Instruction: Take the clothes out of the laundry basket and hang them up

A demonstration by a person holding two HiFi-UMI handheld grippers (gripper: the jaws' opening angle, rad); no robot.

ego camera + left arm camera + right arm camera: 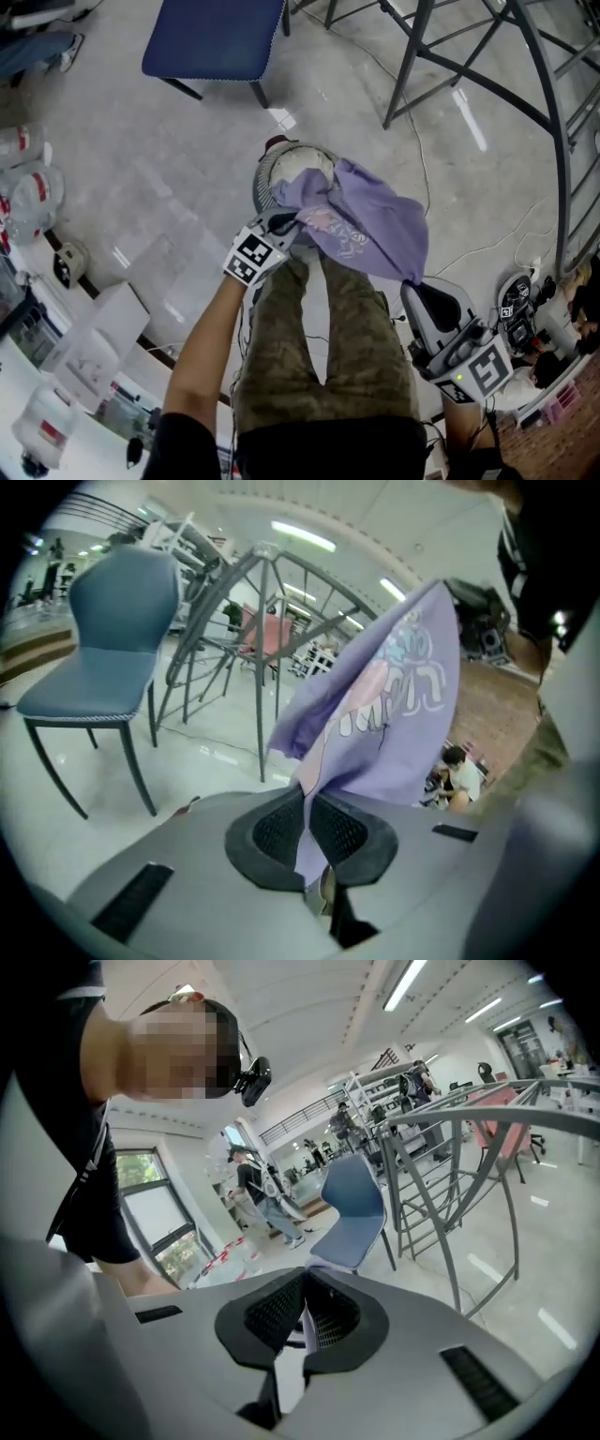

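We begin nearest the body in the head view: the bare left forearm [202, 361] rises from 7 o'clock toward the frame centre, carrying the left gripper [284, 226] with its marker cube facing up and its jaws aimed toward 1 o'clock. The right gripper [415, 284] sits lower, at 4 o'clock of the frame, its jaws aimed toward 11 o'clock; the hand behind it is mostly out of frame. In the left gripper view the left gripper [309, 823] has its jaws closed together on an edge of the purple garment [394, 705], which stands up from the pads toward 1 o'clock. In the right gripper view the right gripper [302, 1312] is likewise clamped tight, with a thin strip of the purple garment [306, 1324] pinched between the pads. The purple garment [375, 220] hangs spread between the two grippers, its printed side up, above the camouflage trousers [319, 361]. Just beyond the left gripper, at 12 o'clock of it, the laundry basket [266, 183] stands on the floor, partly covered by the garment; its inside looks pale, and we cannot tell what remains in it. Farther out, the blue chair [216, 37] stands at 11 o'clock and the metal drying rack [412, 47] at 1 o'clock.
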